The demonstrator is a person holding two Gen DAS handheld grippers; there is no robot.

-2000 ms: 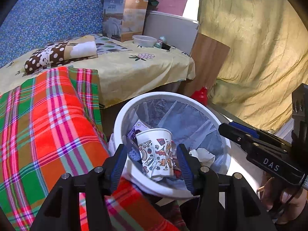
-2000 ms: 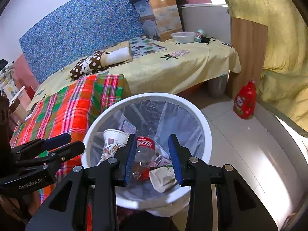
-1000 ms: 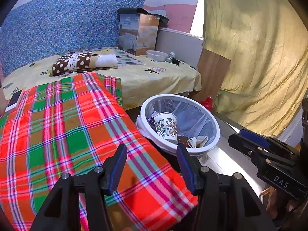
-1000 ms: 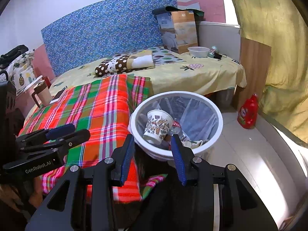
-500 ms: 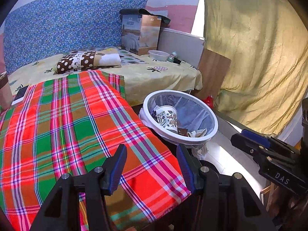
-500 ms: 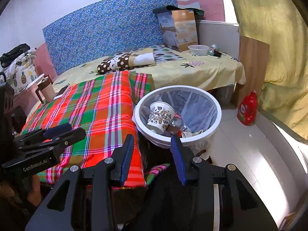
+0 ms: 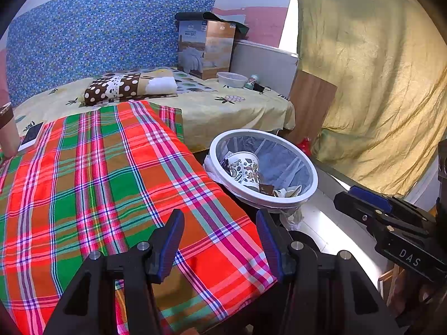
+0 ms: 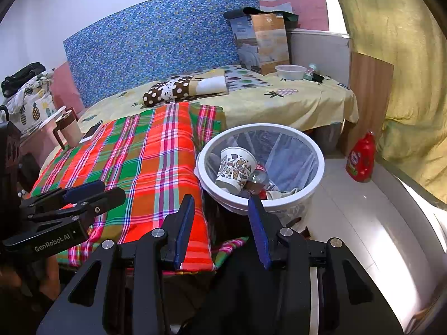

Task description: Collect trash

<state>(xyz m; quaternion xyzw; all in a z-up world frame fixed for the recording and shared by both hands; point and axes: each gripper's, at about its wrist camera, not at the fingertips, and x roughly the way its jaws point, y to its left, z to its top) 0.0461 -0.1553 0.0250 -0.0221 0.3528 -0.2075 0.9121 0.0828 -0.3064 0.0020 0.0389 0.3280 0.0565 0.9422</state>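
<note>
Right wrist view alone shows red bottle (image 8: pixel 360 157); both hand-held grippers released, empty.

Lower half of the paper cup (image 8: pixel 236 169) buried among trash in the bin (image 8: pixel 261 203); box (image 7: pixel 205 48) lettering too small to read.

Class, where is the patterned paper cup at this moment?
The patterned paper cup lies tilted inside the round white waste bin, on its left side near the plaid blanket, beside a clear plastic bottle.
</note>
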